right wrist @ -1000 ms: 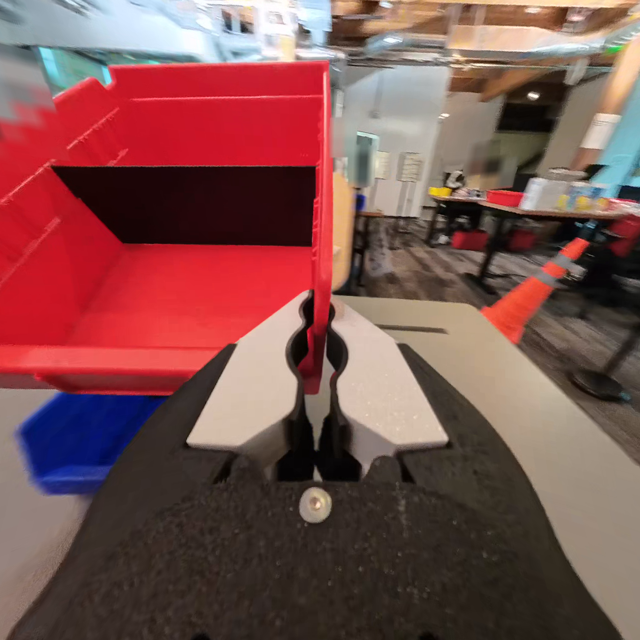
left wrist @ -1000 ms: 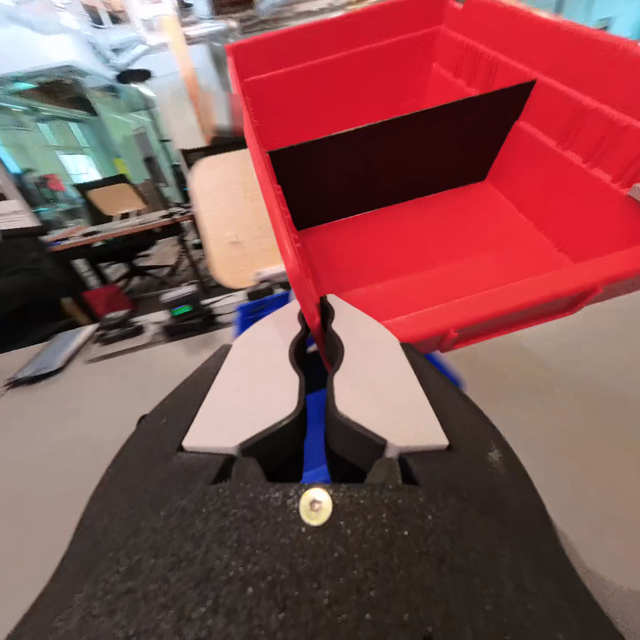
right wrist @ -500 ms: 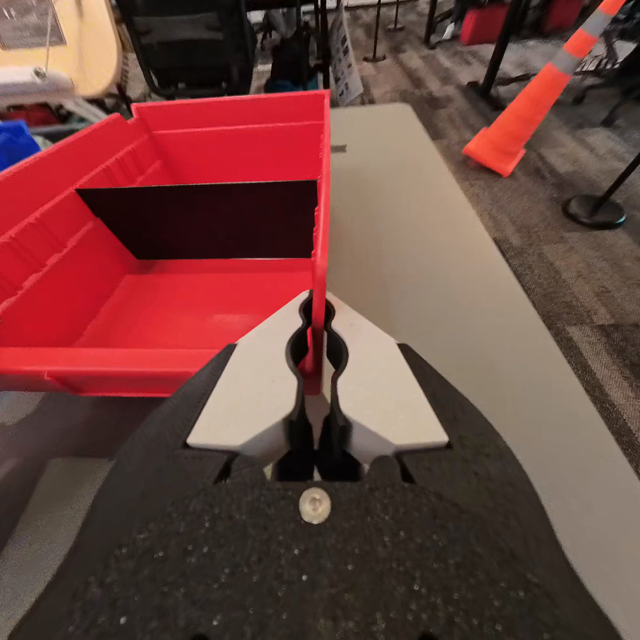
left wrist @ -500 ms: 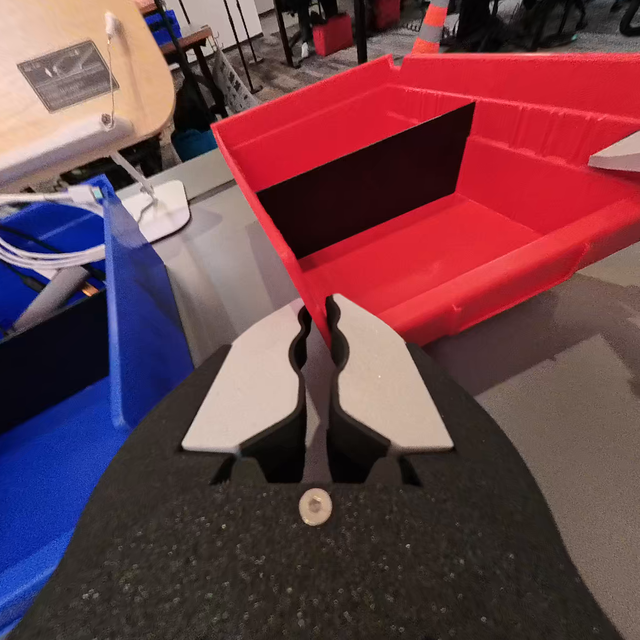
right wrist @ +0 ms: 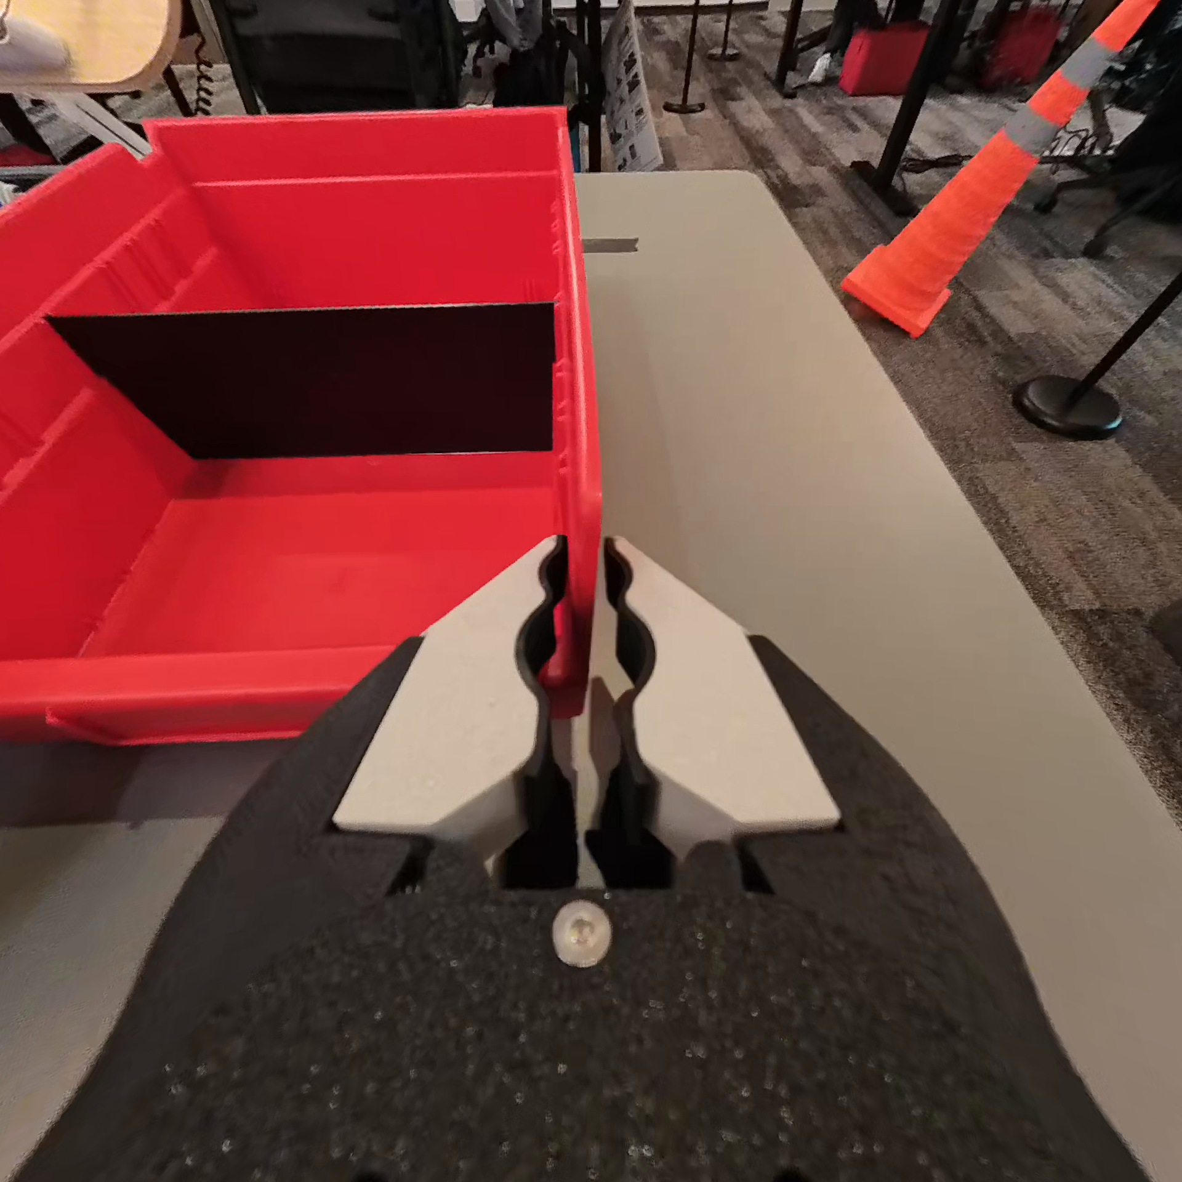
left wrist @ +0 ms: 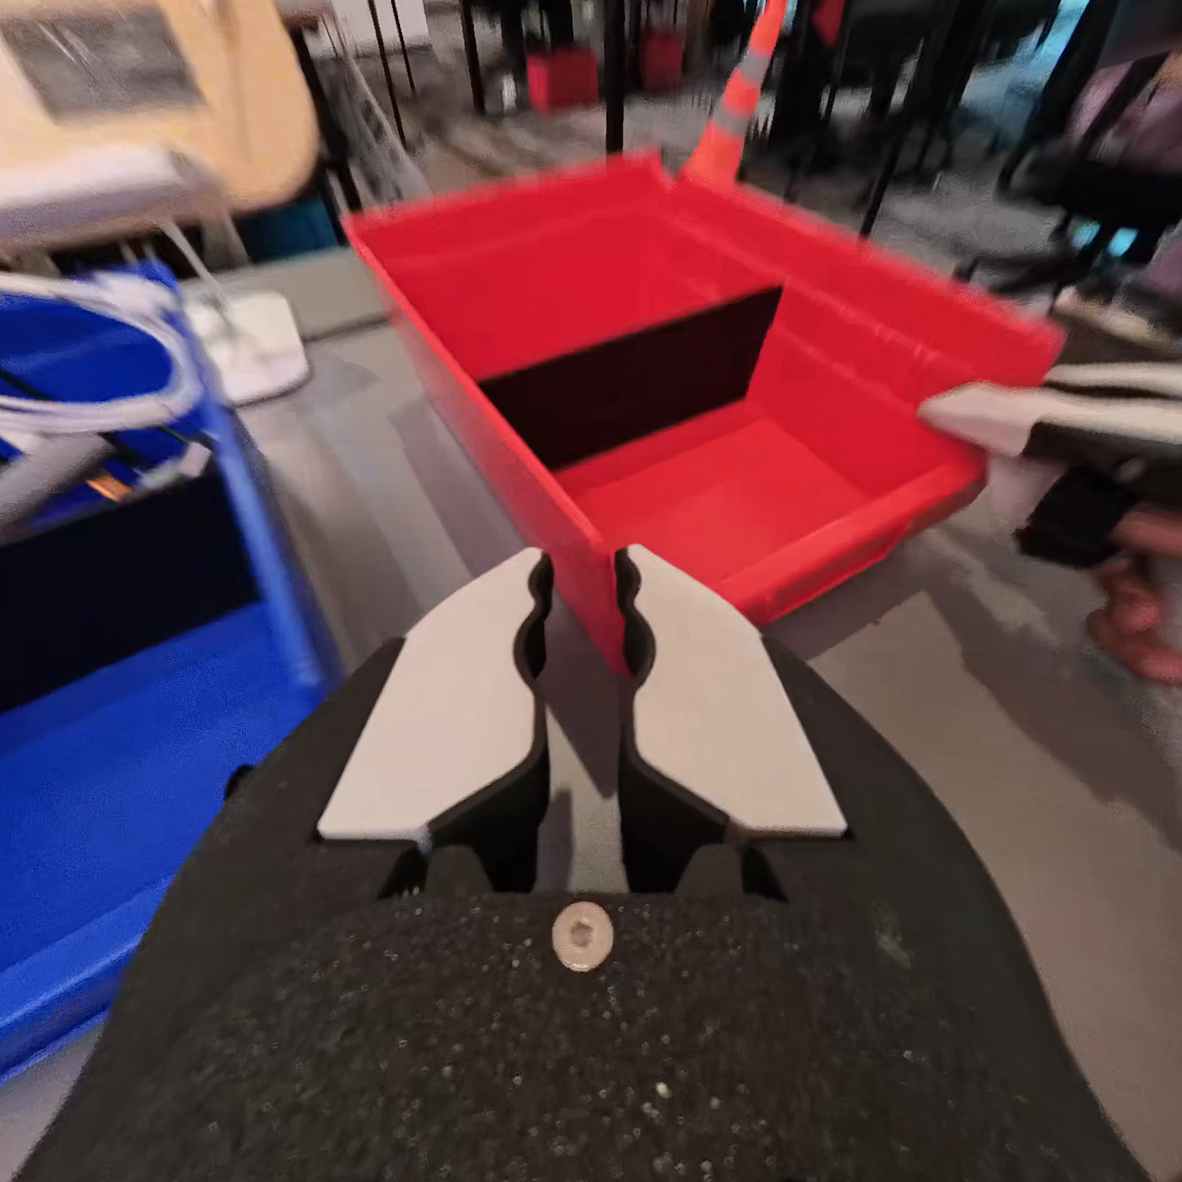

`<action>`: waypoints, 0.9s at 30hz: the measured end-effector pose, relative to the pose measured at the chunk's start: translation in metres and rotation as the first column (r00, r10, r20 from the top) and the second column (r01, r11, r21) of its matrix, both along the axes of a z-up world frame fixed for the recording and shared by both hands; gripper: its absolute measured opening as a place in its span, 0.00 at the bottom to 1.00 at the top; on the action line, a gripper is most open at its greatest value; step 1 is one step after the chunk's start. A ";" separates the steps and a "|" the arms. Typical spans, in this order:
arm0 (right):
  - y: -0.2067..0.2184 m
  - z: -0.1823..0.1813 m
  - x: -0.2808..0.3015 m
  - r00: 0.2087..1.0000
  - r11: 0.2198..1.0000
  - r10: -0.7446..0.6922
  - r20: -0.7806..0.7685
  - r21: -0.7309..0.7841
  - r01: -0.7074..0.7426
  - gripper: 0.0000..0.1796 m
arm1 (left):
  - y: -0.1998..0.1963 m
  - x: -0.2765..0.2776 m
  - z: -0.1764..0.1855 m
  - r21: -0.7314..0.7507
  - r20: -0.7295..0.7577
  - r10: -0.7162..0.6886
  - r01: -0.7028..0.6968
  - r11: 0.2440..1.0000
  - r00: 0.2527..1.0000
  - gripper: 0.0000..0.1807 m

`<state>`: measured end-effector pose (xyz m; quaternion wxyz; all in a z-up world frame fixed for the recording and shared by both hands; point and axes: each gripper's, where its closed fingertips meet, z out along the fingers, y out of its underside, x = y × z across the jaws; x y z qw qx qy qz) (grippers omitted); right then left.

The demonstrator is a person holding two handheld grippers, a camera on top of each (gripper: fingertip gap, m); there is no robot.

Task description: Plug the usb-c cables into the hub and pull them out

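**Bin down, plugging not begun**

Nothing is plugged yet. My left gripper (left wrist: 579, 569) and right gripper (right wrist: 583, 553) are both released, each straddling a side wall of the red bin (right wrist: 288, 575) on the table (right wrist: 799, 512). The white cables (left wrist: 109, 396) lie in the blue bin (left wrist: 147, 735) left of it; I see no hub.

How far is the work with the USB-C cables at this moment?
Done: the red bin stands on the table. In hand: the left gripper and right gripper are open around its side walls, gripping nothing. Left: all plugging and pulling; the white cables lie in the blue bin, and no hub is visible.
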<state>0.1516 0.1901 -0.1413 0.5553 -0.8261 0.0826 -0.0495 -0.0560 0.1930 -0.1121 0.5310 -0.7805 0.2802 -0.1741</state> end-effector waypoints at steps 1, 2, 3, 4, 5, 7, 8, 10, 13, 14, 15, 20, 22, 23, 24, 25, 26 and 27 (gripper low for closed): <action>-0.003 0.004 0.002 1.000 1.000 -0.012 0.009 0.007 0.012 0.11 | -0.005 -0.010 0.021 0.030 0.050 -0.005 0.003 1.000 0.999 0.11; -0.008 0.012 0.005 0.999 0.999 -0.031 0.015 0.029 0.031 0.16 | -0.011 -0.021 0.043 0.043 0.099 -0.030 0.026 0.999 0.995 0.12; -0.015 0.024 0.009 0.998 0.996 -0.058 0.017 0.063 0.057 0.17 | -0.016 -0.036 0.063 0.047 0.136 -0.056 0.050 0.998 0.989 0.14; -0.025 0.038 0.012 0.996 0.990 -0.093 0.019 0.108 0.090 0.20 | -0.015 -0.058 0.081 0.057 0.158 -0.054 0.045 0.997 0.986 0.16; -0.035 0.055 0.012 0.992 0.980 -0.123 0.025 0.162 0.118 0.21 | -0.008 -0.087 0.094 0.069 0.168 -0.019 0.007 0.998 0.986 0.18; -0.046 0.088 -0.015 0.990 0.969 -0.110 0.084 0.232 0.088 0.21 | 0.014 -0.157 0.103 0.081 0.156 0.108 -0.122 0.989 0.982 0.23; -0.044 0.098 -0.045 0.990 0.974 -0.048 0.130 0.226 0.017 0.19 | 0.026 -0.194 0.100 0.090 0.130 0.183 -0.195 0.977 0.975 0.24; -0.031 0.102 -0.126 0.982 0.967 0.151 0.116 0.188 -0.171 0.20 | 0.049 -0.260 0.086 0.115 0.054 0.300 -0.305 0.945 0.952 0.31; -0.014 0.087 -0.255 0.870 0.883 0.459 -0.182 0.200 -0.424 0.25 | 0.064 -0.301 0.063 -0.009 0.098 0.310 -0.311 0.950 0.946 0.33; -0.006 0.076 -0.279 0.848 0.878 0.475 -0.234 0.184 -0.441 0.28 | 0.064 -0.299 0.055 -0.074 0.129 0.284 -0.276 0.958 0.950 0.34; 0.005 0.065 -0.291 0.854 0.892 0.451 -0.258 0.161 -0.422 0.31 | 0.062 -0.294 0.045 -0.118 0.134 0.260 -0.245 0.962 0.956 0.35; 0.050 0.035 -0.289 0.946 0.969 0.246 -0.212 0.083 -0.233 0.29 | 0.060 -0.280 -0.015 -0.150 -0.068 0.297 -0.304 0.941 0.953 0.27; 0.053 0.007 -0.300 0.952 0.960 0.262 -0.157 -0.054 -0.273 0.25 | 0.063 -0.281 -0.028 -0.130 -0.081 0.333 -0.341 0.931 0.939 0.14; 0.053 -0.004 -0.299 0.964 0.965 0.229 -0.134 -0.098 -0.242 0.15 | 0.062 -0.279 -0.029 -0.139 -0.058 0.333 -0.338 0.931 0.941 0.04; 0.052 -0.007 -0.300 0.971 0.971 0.206 -0.123 -0.093 -0.218 0.08 | 0.063 -0.280 -0.029 -0.139 -0.064 0.348 -0.354 0.925 0.935 0.02; 0.050 -0.006 -0.301 0.973 0.976 0.196 -0.123 -0.070 -0.206 0.07 | 0.062 -0.284 -0.029 -0.125 -0.099 0.356 -0.367 0.922 0.929 0.02; 0.048 -0.006 -0.299 0.981 0.985 0.147 -0.124 -0.069 -0.157 0.02 | 0.062 -0.286 -0.028 -0.115 -0.120 0.351 -0.364 0.924 0.929 0.02; 0.045 -0.004 -0.301 0.987 0.989 0.119 -0.109 -0.070 -0.127 0.02 | 0.060 -0.289 -0.026 -0.115 -0.114 0.339 -0.351 0.929 0.934 0.02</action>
